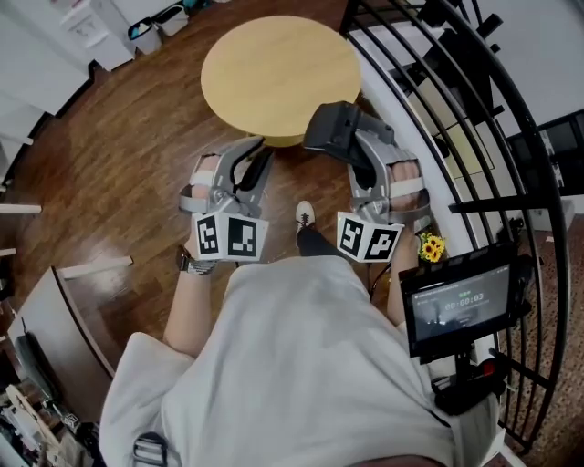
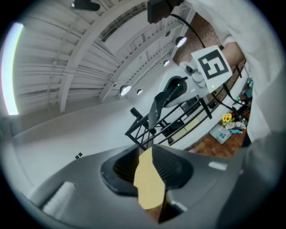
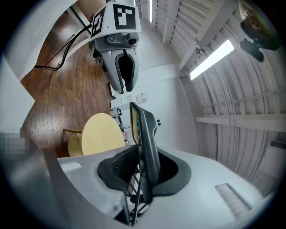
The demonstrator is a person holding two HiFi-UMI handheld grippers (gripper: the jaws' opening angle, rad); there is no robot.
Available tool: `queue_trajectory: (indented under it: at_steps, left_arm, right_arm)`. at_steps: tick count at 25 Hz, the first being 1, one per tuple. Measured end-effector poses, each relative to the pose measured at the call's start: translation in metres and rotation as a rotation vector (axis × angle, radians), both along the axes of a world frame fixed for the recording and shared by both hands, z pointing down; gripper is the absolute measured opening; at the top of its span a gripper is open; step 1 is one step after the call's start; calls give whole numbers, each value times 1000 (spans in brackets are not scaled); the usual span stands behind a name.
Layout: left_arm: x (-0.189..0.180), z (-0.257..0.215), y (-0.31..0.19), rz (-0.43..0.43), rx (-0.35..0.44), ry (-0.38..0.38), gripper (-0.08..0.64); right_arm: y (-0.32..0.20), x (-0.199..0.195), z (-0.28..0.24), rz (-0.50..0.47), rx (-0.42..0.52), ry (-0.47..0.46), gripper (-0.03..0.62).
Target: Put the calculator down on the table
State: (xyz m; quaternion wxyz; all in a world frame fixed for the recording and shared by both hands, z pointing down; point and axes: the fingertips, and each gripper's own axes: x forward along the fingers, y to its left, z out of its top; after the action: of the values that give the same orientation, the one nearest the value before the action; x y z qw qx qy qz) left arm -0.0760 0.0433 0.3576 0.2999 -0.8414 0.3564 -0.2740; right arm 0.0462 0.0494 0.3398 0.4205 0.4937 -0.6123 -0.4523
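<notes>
A dark calculator (image 1: 336, 128) is clamped in my right gripper (image 1: 351, 139), just over the near right edge of the round wooden table (image 1: 278, 73). In the right gripper view the calculator (image 3: 145, 134) stands edge-on between the jaws of the right gripper (image 3: 142, 156), with the table (image 3: 100, 134) to the left behind it. My left gripper (image 1: 258, 150) hangs near the table's front edge, fingertips together, nothing held. Its own view shows the left gripper (image 2: 145, 152), the table (image 2: 149, 183) through the slot behind the tips, and the calculator (image 2: 154, 112) beyond.
A black metal railing (image 1: 456, 119) curves along the right side, close to the right gripper. A small screen on a stand (image 1: 461, 296) and yellow flowers (image 1: 431, 246) sit by my right arm. White boxes (image 1: 91, 27) stand far left on the wooden floor.
</notes>
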Motion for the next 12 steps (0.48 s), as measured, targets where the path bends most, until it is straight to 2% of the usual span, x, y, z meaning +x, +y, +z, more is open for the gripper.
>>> queue_trajectory:
  at_steps: [4,8,12]
  left_arm:
    - [26,-20,-38,14,-5,10,101]
    - [48,-31,-74,-10,-26,2,100]
    - [59,-25,-137,-42,-65,-3,100]
  right_arm:
    - [-41,20,-18,-8,-10,-3,91]
    - [-78,44,-31,-18,-25,-6,91]
    - [-146,59,-23,-43,-67,-9,91]
